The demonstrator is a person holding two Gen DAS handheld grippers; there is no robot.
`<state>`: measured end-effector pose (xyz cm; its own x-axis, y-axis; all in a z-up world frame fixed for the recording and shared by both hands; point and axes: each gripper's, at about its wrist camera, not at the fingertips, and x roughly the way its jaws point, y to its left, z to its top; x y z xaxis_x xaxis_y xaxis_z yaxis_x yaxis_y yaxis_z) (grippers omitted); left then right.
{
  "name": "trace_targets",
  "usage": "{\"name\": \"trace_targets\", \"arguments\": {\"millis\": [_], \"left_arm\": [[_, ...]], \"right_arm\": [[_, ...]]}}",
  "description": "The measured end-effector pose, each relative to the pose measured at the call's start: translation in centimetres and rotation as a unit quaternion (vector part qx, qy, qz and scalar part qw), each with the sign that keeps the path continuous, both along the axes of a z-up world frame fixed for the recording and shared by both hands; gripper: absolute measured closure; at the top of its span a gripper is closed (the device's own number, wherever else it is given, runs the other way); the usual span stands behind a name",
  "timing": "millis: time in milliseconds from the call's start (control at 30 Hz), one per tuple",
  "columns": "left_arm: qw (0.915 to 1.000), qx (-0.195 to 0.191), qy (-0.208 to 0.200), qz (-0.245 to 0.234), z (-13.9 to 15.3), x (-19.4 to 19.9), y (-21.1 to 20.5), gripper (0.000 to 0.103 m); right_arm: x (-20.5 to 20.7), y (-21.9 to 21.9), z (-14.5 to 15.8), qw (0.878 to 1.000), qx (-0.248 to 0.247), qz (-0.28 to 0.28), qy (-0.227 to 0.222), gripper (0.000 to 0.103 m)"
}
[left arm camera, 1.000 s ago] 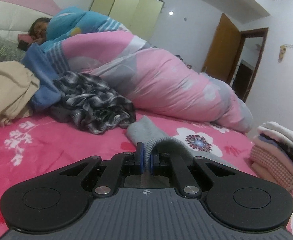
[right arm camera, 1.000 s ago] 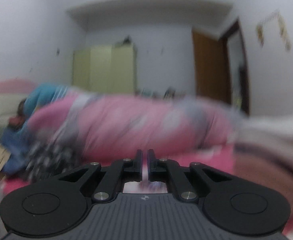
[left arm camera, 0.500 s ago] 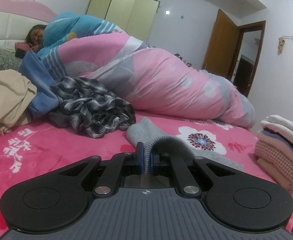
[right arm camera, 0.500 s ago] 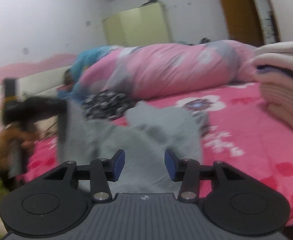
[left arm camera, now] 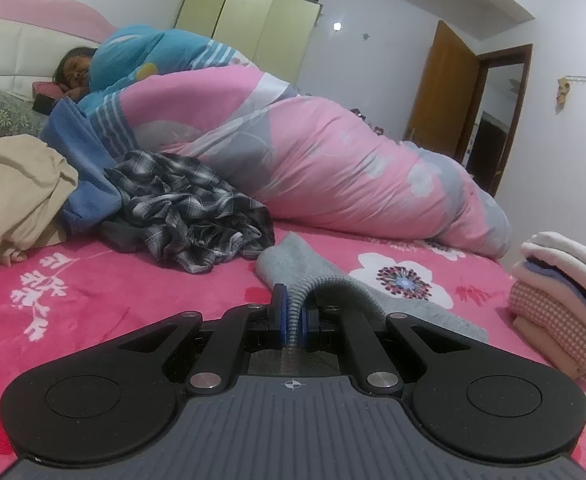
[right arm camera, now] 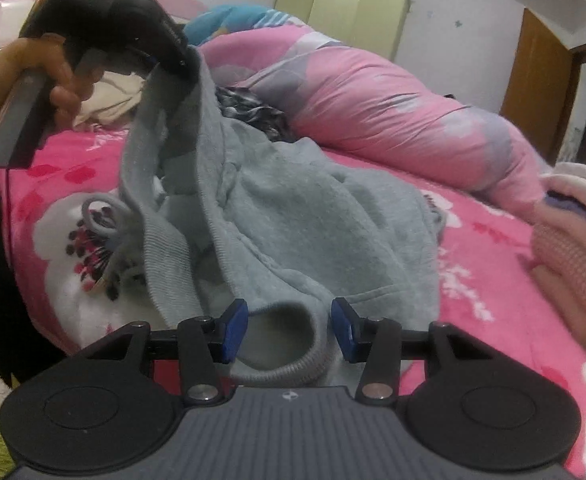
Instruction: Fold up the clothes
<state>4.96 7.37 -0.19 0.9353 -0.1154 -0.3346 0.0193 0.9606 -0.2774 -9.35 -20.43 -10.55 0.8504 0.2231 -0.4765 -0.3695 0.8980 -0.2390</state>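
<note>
A grey sweatshirt (left arm camera: 293, 256) lies on the pink flowered bed (left arm camera: 93, 304). My left gripper (left arm camera: 292, 320) is shut on its ribbed edge. In the right wrist view the same left gripper (right arm camera: 189, 60), held by a hand (right arm camera: 21, 76), lifts one part of the sweatshirt (right arm camera: 293, 220) above the bed. My right gripper (right arm camera: 289, 330) is low at the near edge of the garment. Its blue pads (right arm camera: 235, 332) stand apart, with a ribbed hem loop lying between them and not pinched.
A stack of folded clothes (left arm camera: 565, 300) sits at the right. A crumpled plaid shirt (left arm camera: 189, 212), a blue cloth (left arm camera: 85, 168) and a beige garment (left arm camera: 13, 192) lie at the back left. Behind them a person (left arm camera: 77, 72) lies under quilts (left arm camera: 333, 160).
My right gripper swung down and round onto the grey sweatshirt, and its jaws went from shut to open. The left gripper kept its hold and barely moved.
</note>
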Motion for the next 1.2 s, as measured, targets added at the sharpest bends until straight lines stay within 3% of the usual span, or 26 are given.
{"name": "trace_targets", "arguments": {"millis": [133,233,333,400,500,600,667,867,1033,1133,1200], "left_arm": [[1.0,-0.003,-0.003,0.001,0.0,-0.4,0.2,0.098],[1.0,-0.004,-0.007,0.001,-0.1,-0.7,0.3,0.098],[1.0,-0.004,-0.009,0.0,-0.2,-0.9,0.3,0.098],[1.0,0.001,-0.004,-0.005,-0.4,-0.9,0.4,0.098],[0.9993,0.022,0.008,-0.028,-0.9,-0.8,0.3,0.097],[0.9964,0.066,0.025,-0.047,-1.8,-0.8,-0.4,0.09],[0.9942,0.082,0.044,-0.053,-2.7,-0.7,-0.6,0.08],[0.988,0.117,0.087,-0.052,-4.8,-0.3,-0.6,0.076],[0.9844,0.13,0.116,-0.026,-6.2,0.5,-0.3,0.076],[0.9868,0.121,0.108,0.004,-5.9,0.2,0.2,0.093],[0.9895,0.105,0.097,0.019,-5.4,-0.3,0.7,0.096]], "right_arm": [[0.0,-0.9,0.2,0.998,-0.001,-0.057,-0.021,0.057],[0.5,-1.4,0.0,0.998,0.022,-0.058,0.006,0.057],[1.3,-1.1,-1.0,0.998,0.004,-0.063,0.03,0.06],[1.9,-1.5,-1.3,0.996,0.011,-0.082,0.041,0.079],[2.1,-2.5,-0.7,0.992,0.052,-0.109,0.04,0.094],[2.2,-2.7,-0.1,0.991,0.055,-0.123,0.017,0.094],[2.3,-3.0,0.0,0.99,0.062,-0.128,0.014,0.094],[2.6,-3.6,-0.1,0.987,0.079,-0.136,0.017,0.094],[2.7,-3.5,-0.4,0.987,0.079,-0.138,0.021,0.094],[2.8,-3.6,-0.7,0.987,0.079,-0.14,0.021,0.094],[2.8,-3.6,-0.7,0.986,0.077,-0.146,0.011,0.095]]}}
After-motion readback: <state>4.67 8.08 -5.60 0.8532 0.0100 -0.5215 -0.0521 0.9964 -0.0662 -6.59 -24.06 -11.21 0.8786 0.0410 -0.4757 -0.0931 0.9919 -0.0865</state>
